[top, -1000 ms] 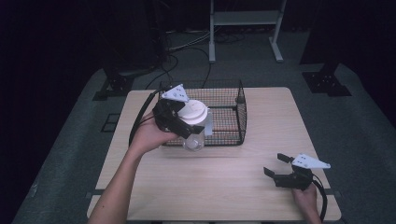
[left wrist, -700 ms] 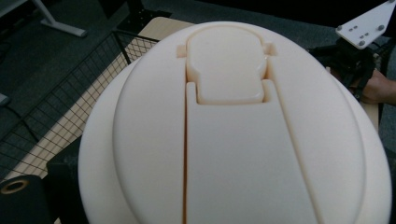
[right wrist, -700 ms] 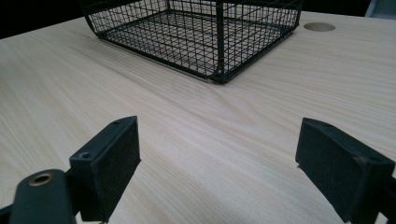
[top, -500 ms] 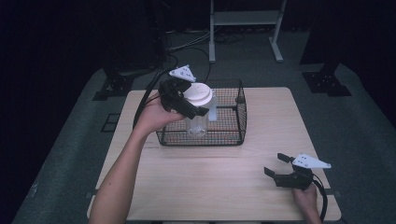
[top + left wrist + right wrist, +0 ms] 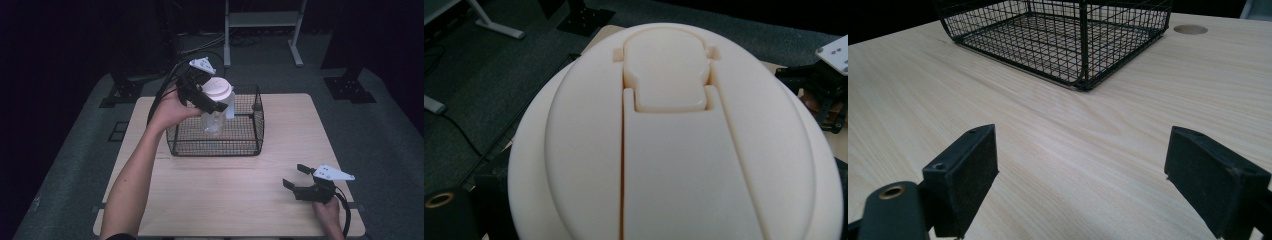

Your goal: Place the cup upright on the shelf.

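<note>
left gripper [image 5: 207, 100] clamps a white-lidded clear bottle [image 5: 216, 107] above the wire basket [image 5: 257, 127]; right gripper [image 5: 300, 180] rests wide open.

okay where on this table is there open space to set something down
Bare wood runs across the table between the wire basket and the near edge, left of the right gripper. There is also a bare strip right of the basket. It is crowded over the basket, where the left gripper holds the bottle.
</note>
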